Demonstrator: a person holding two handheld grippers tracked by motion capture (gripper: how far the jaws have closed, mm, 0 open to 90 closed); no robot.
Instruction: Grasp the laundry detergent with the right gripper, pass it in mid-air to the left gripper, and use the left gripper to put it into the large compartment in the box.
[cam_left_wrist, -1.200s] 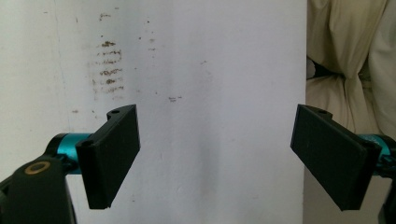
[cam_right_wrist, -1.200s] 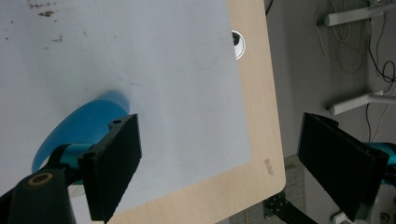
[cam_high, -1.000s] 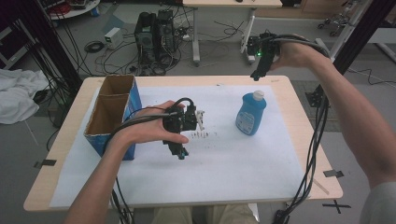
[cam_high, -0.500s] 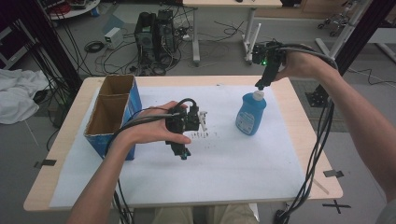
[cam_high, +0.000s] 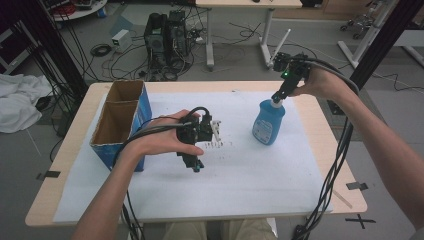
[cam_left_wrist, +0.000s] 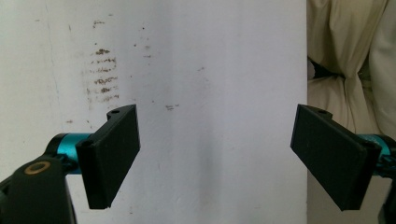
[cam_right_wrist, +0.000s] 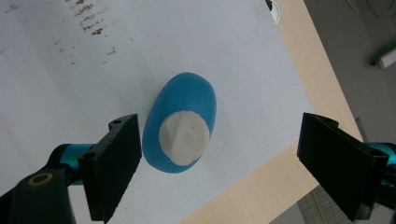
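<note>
Behind white-sheeted table (cam_high: 280, 190), cable-strewn grey floor; above blue bottle (cam_high: 268, 122), right gripper (cam_high: 278, 95) spread wide; left gripper (cam_high: 196, 167) likewise spread.

Left gripper (cam_high: 196, 166): jaws spread wide, pointing down, hand wrapped over its body.
Right gripper (cam_high: 278, 97): jaws wide apart, pointing down, arm outstretched, raised higher than the left.

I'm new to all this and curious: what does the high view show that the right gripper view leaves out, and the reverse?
The high view alone shows the cardboard box, the left claw in its hand, and the blue bottle's side. The right gripper view alone looks straight down on the bottle's white cap, lying between the right claw's open jaws but nearer one. Both show the bottle, the white sheet and the wooden table.
</note>
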